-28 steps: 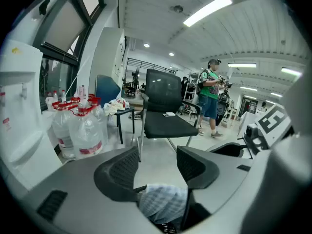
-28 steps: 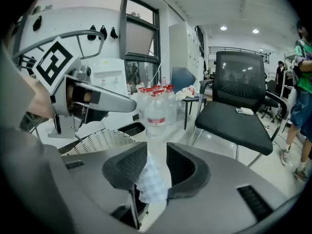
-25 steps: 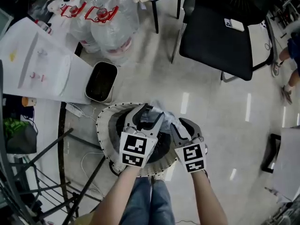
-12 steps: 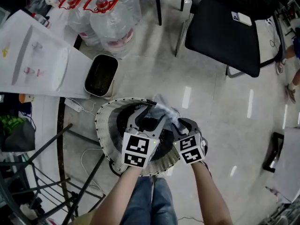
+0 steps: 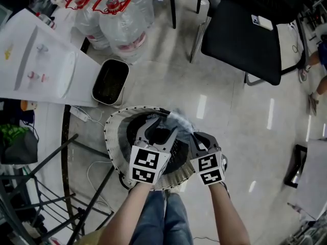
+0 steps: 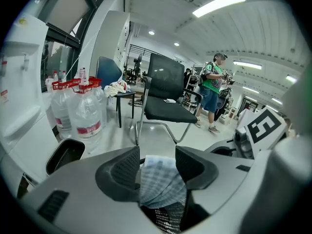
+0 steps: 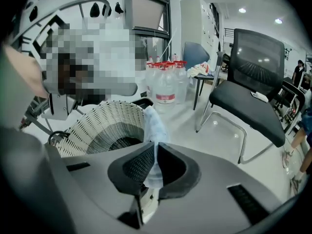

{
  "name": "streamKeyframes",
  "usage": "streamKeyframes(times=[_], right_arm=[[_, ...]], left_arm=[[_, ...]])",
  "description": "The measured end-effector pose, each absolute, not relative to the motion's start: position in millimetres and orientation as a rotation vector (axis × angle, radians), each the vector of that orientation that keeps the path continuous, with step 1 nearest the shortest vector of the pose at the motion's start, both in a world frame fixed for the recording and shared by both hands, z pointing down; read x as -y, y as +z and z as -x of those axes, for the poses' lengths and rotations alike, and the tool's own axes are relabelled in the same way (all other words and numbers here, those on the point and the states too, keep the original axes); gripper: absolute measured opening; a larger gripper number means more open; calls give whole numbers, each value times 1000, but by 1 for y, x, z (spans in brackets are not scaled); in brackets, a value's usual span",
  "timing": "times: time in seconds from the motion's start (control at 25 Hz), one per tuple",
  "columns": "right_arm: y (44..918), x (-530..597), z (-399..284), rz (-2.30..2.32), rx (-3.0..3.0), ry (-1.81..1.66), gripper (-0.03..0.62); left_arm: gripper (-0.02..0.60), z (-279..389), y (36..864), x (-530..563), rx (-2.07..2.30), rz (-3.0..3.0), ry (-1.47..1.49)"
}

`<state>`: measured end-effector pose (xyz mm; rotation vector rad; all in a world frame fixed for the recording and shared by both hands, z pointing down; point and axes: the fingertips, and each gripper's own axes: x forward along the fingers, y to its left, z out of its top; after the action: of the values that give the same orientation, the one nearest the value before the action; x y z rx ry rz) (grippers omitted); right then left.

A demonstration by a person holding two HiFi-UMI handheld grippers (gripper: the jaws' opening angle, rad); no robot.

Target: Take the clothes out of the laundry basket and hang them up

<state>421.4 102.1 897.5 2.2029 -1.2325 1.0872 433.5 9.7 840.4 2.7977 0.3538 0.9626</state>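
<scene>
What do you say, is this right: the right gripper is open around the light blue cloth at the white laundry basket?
No: the right gripper is shut on the light blue cloth, jaws just closed; the right gripper view shows it. It is at the white laundry basket.

You see a cloth (image 6: 161, 179) checked in pale blue and white, seemingly plain pale blue in the right gripper view; a laundry basket (image 5: 110, 132) of white ribs with a dark interior; a black chair (image 5: 240, 34); clear bottles (image 5: 120, 19) with red handles and red-banded labels.
</scene>
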Motion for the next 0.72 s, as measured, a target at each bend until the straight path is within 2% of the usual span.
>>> streamKeyframes(times=[0.36, 0.72], right_arm=[[797, -95, -422, -2372, 1218, 974, 25], [669, -88, -424, -2476, 1205, 824, 25]], left_arm=[[236, -410, 795, 0, -349, -2812, 943], [236, -388, 703, -10, -385, -2845, 845]])
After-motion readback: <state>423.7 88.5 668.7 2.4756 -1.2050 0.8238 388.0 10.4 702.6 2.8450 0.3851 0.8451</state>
